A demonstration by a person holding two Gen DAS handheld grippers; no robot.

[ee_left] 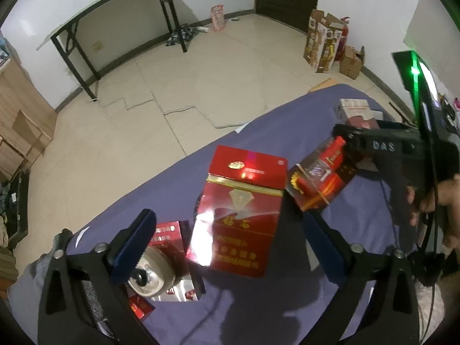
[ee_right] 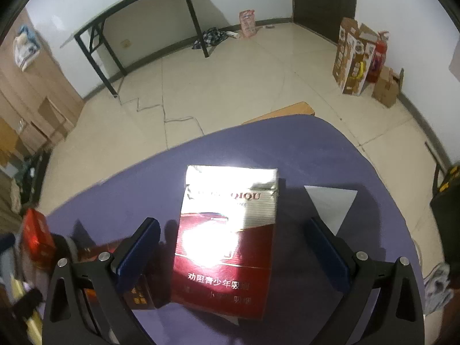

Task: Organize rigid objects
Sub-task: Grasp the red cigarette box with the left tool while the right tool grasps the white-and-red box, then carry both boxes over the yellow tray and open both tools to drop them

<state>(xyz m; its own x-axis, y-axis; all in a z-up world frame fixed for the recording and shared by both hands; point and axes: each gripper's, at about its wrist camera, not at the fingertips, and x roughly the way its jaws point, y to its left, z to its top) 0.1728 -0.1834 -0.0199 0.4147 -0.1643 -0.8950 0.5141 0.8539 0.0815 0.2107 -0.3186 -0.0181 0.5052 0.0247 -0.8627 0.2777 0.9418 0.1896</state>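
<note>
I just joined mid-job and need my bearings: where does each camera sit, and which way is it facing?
Left wrist: on the left gripper, angled down at a red pack on the purple table; a hand shows.
Right wrist: on the right gripper, angled down at a silver-and-red pack.
Shared: purple table, folding table, cardboard boxes.

Red box (ee_left: pixel 241 215) fills the left claw's (ee_left: pixel 230 247) gap; tape roll (ee_left: pixel 152 270) crowds its left.
</note>
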